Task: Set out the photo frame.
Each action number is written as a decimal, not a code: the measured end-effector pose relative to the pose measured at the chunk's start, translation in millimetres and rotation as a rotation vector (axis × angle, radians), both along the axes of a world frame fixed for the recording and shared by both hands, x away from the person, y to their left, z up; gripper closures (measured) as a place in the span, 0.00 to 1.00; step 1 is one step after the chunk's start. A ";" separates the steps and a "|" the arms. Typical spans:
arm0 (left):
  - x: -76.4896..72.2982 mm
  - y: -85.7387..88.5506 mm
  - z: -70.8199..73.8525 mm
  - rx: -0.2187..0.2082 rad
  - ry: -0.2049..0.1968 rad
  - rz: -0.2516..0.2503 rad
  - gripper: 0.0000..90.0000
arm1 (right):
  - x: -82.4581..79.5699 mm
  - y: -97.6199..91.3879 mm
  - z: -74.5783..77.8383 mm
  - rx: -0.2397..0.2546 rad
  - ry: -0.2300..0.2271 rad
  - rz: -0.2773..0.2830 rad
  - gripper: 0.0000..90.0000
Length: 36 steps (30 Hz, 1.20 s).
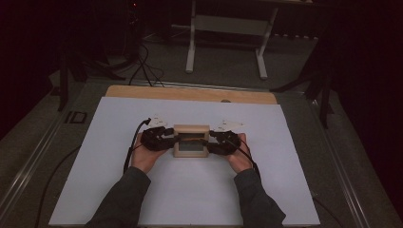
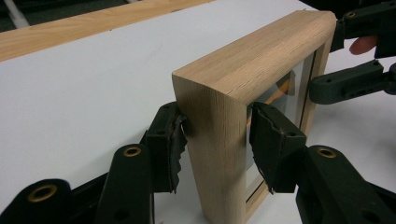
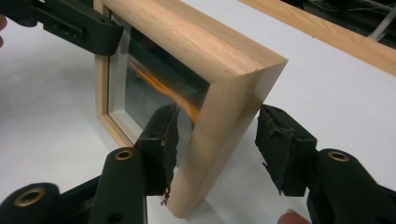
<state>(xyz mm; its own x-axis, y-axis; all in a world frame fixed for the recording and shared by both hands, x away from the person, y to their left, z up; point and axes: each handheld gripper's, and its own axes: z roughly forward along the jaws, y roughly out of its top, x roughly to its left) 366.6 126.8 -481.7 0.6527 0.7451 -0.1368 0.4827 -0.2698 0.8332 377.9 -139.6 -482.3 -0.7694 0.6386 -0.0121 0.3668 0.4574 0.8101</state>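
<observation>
Wooden frame: pale oak, glazed, upright | left gripper fingers clamp it | right gripper fingers straddle it, loose

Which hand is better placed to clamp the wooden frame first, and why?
Left, probably. The left gripper has both jaws close against one side of the wooden frame. The right gripper has one jaw standing clear of the wood.

I see a table with a white sheet; a wooden frame stands on it.
</observation>
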 end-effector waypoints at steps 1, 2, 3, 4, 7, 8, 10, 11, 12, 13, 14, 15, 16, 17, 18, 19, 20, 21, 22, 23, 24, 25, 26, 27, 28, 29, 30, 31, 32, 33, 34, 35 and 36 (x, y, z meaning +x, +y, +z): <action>0.5 0.2 -0.2 -0.003 0.001 -0.001 0.60 | -0.2 0.2 -0.2 -0.003 0.002 0.000 0.54; 0.8 0.3 -0.3 -0.005 0.001 -0.002 0.60 | -0.3 0.5 -0.6 -0.002 0.002 -0.001 0.54; 0.9 0.3 -0.5 -0.006 0.001 -0.004 0.60 | -0.3 0.6 -0.8 -0.001 0.003 0.000 0.53; 1.1 0.5 -0.5 -0.007 0.001 -0.005 0.60 | -0.5 0.7 -1.0 0.000 0.003 0.003 0.53; 0.9 0.5 -0.6 -0.008 0.002 -0.005 0.59 | -0.8 0.7 -1.5 -0.003 0.002 0.005 0.53; 0.9 0.4 -0.5 -0.010 0.010 -0.001 0.59 | -0.8 0.5 -1.5 -0.003 0.003 0.007 0.52; 0.7 0.1 -0.5 -0.011 0.015 0.002 0.57 | -0.8 0.1 -1.2 -0.003 0.003 0.010 0.50; 0.7 0.1 -0.5 -0.011 0.015 0.002 0.56 | -0.8 0.1 -1.2 -0.003 0.003 0.010 0.50; -0.3 0.0 -0.2 -0.014 0.019 0.000 0.55 | -1.5 -1.1 -0.2 0.000 0.008 0.009 0.48; -1.1 0.2 0.1 -0.014 0.020 -0.002 0.54 | -1.7 -1.9 0.0 0.004 0.010 0.008 0.47; -2.1 0.4 0.7 -0.012 0.022 -0.001 0.53 | -2.0 -3.1 0.5 0.003 0.012 0.006 0.46; -2.9 1.1 1.2 -0.011 0.022 -0.001 0.52 | -2.2 -4.4 0.8 0.004 0.014 0.006 0.45; -3.7 2.0 1.6 -0.013 0.021 -0.001 0.52 | -2.6 -5.6 1.0 0.006 0.017 0.006 0.45; -4.6 3.0 2.2 -0.018 0.022 0.000 0.52 | -2.9 -6.8 1.2 0.008 0.020 0.003 0.44; -5.5 4.3 3.0 -0.016 0.023 0.002 0.52 | -3.2 -8.0 1.3 0.007 0.021 0.003 0.44; -6.4 5.5 3.6 -0.017 0.021 0.005 0.52 | -3.9 -9.0 1.5 0.008 0.024 0.003 0.43; -7.4 6.9 4.2 -0.019 0.023 0.007 0.52 | -4.6 -9.9 1.5 0.010 0.025 0.002 0.43; -8.3 8.5 4.9 -0.017 0.022 0.008 0.52 | -5.2 -10.7 1.5 0.011 0.023 0.002 0.43; -8.3 8.5 4.9 -0.017 0.022 0.008 0.51 | -5.2 -10.7 1.5 0.011 0.023 0.002 0.43; -10.1 12.1 5.5 -0.016 0.022 0.015 0.51 | -6.3 -12.5 2.0 0.009 0.022 0.000 0.42; -10.9 14.5 5.7 -0.013 0.024 0.020 0.51 | -7.2 -13.3 2.3 0.008 0.026 -0.002 0.42; -11.6 17.0 5.7 -0.013 0.024 0.025 0.51 | -7.6 -14.3 2.6 0.004 0.027 -0.002 0.42; -12.5 19.7 5.7 -0.014 0.026 0.031 0.51 | -8.0 -15.0 2.8 -0.001 0.027 -0.005 0.42; -13.4 22.5 5.7 -0.015 0.028 0.037 0.51 | -8.5 -15.7 3.0 -0.008 0.029 -0.010 0.42; -14.3 25.4 5.9 -0.014 0.031 0.042 0.51 | -9.1 -16.4 3.2 -0.013 0.032 -0.010 0.42; -14.3 25.4 5.9 -0.014 0.031 0.042 0.51 | -9.1 -16.4 3.2 -0.013 0.032 -0.010 0.42; -16.3 30.7 6.4 -0.015 0.035 0.051 0.51 | -10.4 -17.6 3.8 -0.025 0.036 -0.007 0.42; -17.5 33.1 6.9 -0.012 0.036 0.053 0.51 | -11.2 -18.2 4.0 -0.030 0.036 -0.007 0.42; -19.0 35.3 7.3 -0.008 0.035 0.055 0.51 | -12.1 -19.0 4.5 -0.034 0.038 -0.007 0.41; -20.7 37.4 7.8 -0.005 0.034 0.057 0.51 | -12.9 -19.7 4.6 -0.034 0.037 -0.007 0.41; -22.3 39.3 8.0 -0.004 0.033 0.058 0.51 | -13.6 -20.6 4.9 -0.037 0.036 -0.008 0.41; -24.0 40.9 8.0 -0.003 0.032 0.059 0.51 | -14.5 -21.5 5.3 -0.042 0.040 -0.011 0.41; -25.8 42.5 7.8 -0.001 0.033 0.059 0.51 | -15.0 -22.6 5.4 -0.044 0.039 -0.010 0.41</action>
<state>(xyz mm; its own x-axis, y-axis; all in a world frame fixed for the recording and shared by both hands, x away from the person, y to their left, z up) 340.8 169.2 -473.8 0.6029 0.7819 -0.1584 0.5250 -0.2394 0.8167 362.8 -162.2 -476.9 -0.7632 0.6461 -0.0105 0.4024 0.4880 0.7746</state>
